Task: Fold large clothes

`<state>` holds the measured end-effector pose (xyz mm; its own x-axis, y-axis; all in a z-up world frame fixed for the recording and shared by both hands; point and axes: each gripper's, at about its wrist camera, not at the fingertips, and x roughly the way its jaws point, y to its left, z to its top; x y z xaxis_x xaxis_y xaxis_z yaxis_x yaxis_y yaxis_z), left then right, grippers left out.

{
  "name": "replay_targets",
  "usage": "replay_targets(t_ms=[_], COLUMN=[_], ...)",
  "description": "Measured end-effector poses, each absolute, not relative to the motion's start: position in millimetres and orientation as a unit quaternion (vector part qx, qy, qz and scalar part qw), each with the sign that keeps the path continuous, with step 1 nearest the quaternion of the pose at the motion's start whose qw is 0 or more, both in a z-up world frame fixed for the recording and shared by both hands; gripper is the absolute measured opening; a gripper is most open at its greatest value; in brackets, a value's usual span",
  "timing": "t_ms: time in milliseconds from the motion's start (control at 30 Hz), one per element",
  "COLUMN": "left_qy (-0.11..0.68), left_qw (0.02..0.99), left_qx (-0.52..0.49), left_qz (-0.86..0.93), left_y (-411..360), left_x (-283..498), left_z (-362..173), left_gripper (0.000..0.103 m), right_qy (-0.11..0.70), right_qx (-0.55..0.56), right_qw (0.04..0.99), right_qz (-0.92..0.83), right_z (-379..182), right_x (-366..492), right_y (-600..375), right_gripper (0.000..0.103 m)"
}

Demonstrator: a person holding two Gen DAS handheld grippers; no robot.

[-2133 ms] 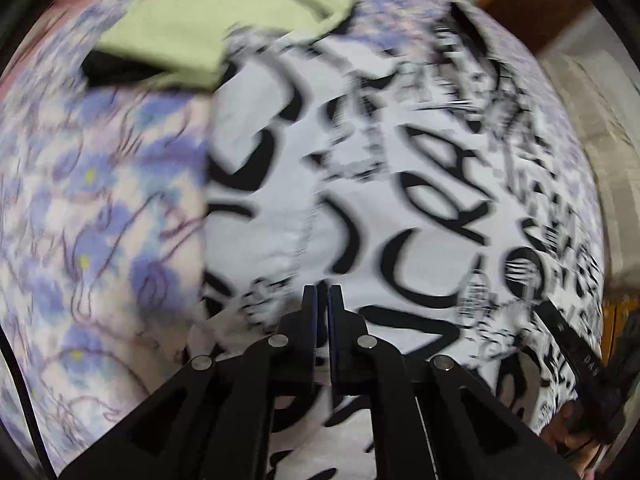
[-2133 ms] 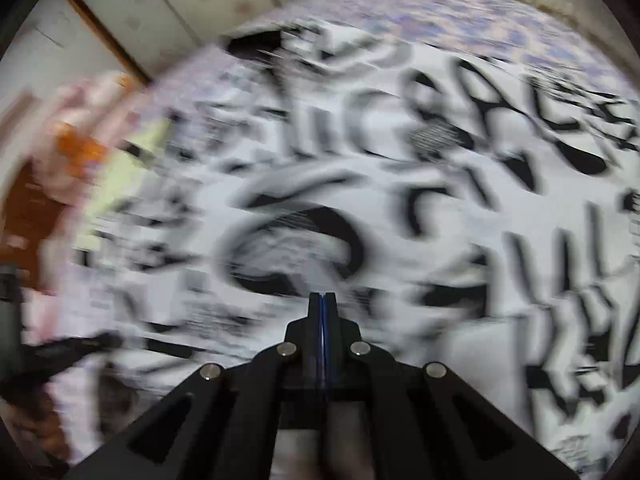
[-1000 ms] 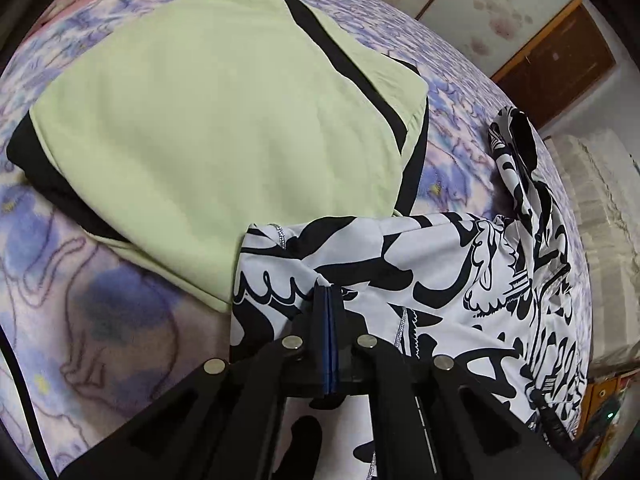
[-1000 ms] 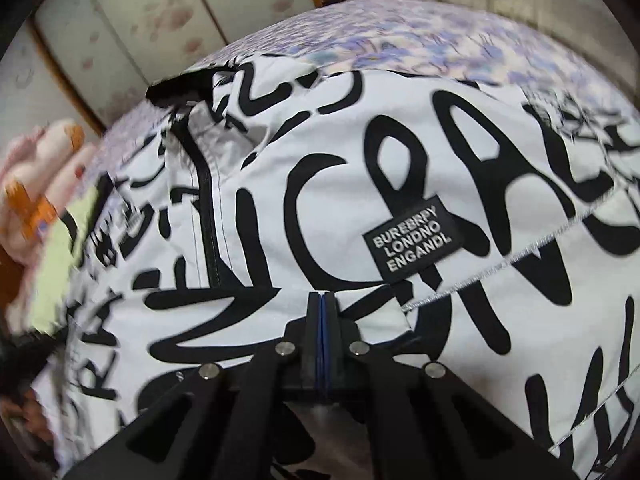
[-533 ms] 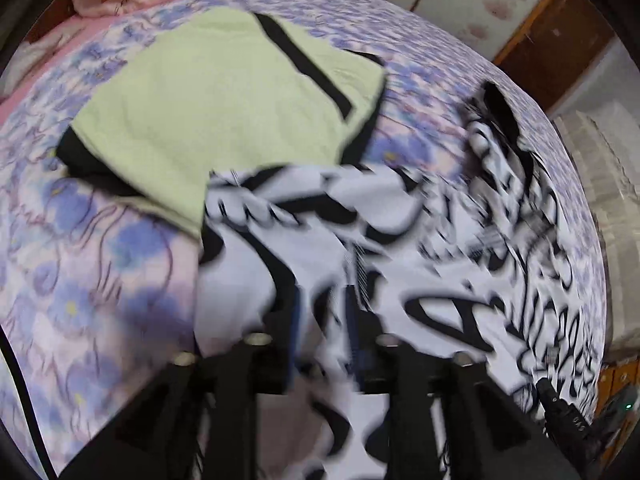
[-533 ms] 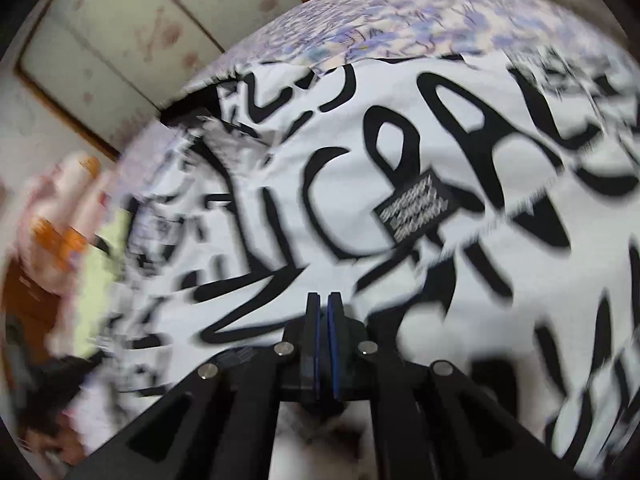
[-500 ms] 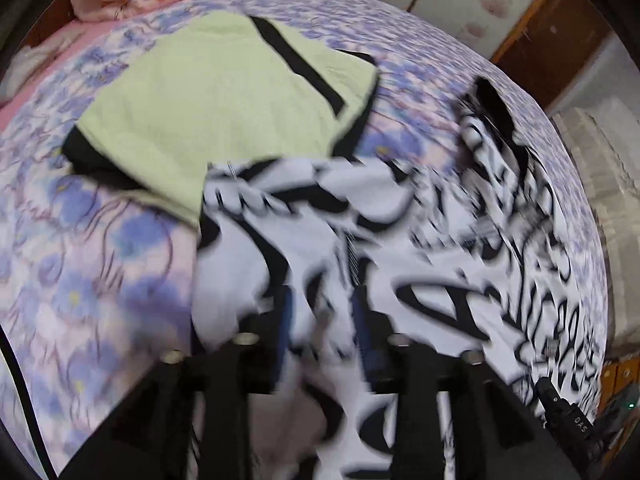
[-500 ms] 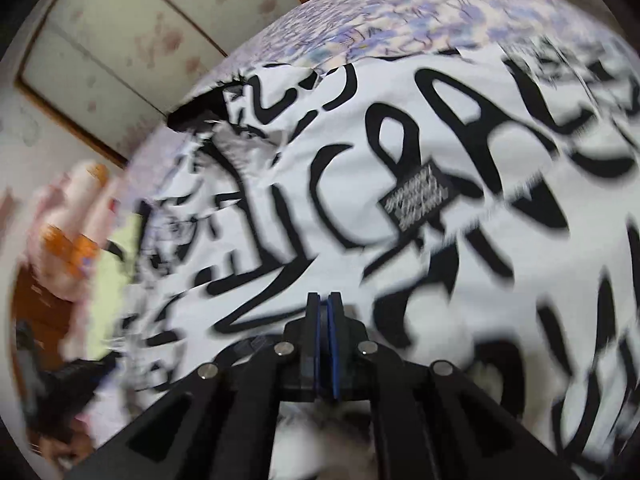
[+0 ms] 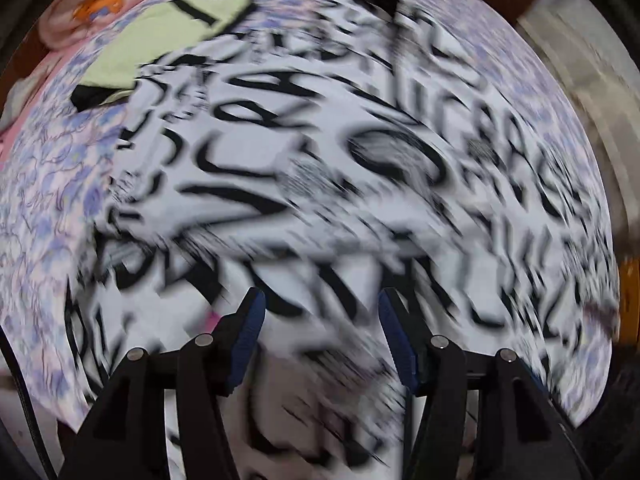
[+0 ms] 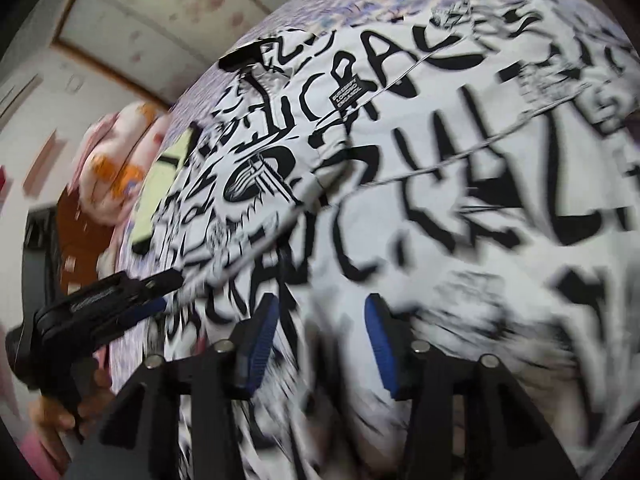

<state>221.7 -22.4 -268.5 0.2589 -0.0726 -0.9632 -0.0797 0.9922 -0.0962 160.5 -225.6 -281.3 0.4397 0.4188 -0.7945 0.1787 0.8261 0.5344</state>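
The white garment with black lettering (image 9: 320,152) lay spread over most of the bed (image 9: 36,184), filling both wrist views from about 9 o'clock round to 3 o'clock. It looked like thin, light woven cloth, soft and limp, so you could expect it to sag and slide off a loose pinch; a stitched seam or the hem edge would have given you the firmest hold, better than the slack middle.

Your left gripper (image 9: 320,332) stood with its jaws apart, having just been opening, with nothing pinched between the blue pads, only the cloth lying below them. Your right gripper (image 10: 318,340) was the same: jaws parted after just opening, and no fabric caught.

A folded pale green garment (image 9: 160,40) lay at 11 o'clock in the left view, partly under the white cloth's edge. The bed's cover was a lilac flower print, soft and yielding. Pale panelled walls (image 10: 160,4) and a pink cartoon-print bundle (image 10: 116,160) showed beyond, though motion blur hid much detail.
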Motion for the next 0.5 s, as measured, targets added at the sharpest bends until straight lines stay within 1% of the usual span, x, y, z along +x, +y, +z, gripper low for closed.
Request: replay_targets(t_ms=[67,167,300,433,500], left_qy=[0.62,0.629,0.633,0.641,0.645], left_qw=[0.783,0.776,0.773,0.765,0.76], left_qx=[-0.055,-0.048,-0.029,0.006,0.029], left_qz=[-0.011,-0.021,-0.038,-0.061,-0.07], left_y=[-54,-99,-160,-216,-239], left_x=[209,193,183,178,178], left_z=[-263,-255,-243,-235,-234], left_gripper=[0.058,0.058,0.058,0.058,0.058], right_qy=[0.528,0.529,0.528,0.524,0.518], right_qx=[0.283,0.3,0.31,0.344,0.355], right_qw=[0.796,0.788,0.788,0.779,0.778], right_qz=[0.088,0.094,0.061,0.012,-0.001], right_z=[-272,-263,-258,-261,-262], right_x=[146,122,98,80,72], right_y=[-248,-294,-357,-422,-450], right_gripper=[0.054,0.06,0.061,0.062,0.065])
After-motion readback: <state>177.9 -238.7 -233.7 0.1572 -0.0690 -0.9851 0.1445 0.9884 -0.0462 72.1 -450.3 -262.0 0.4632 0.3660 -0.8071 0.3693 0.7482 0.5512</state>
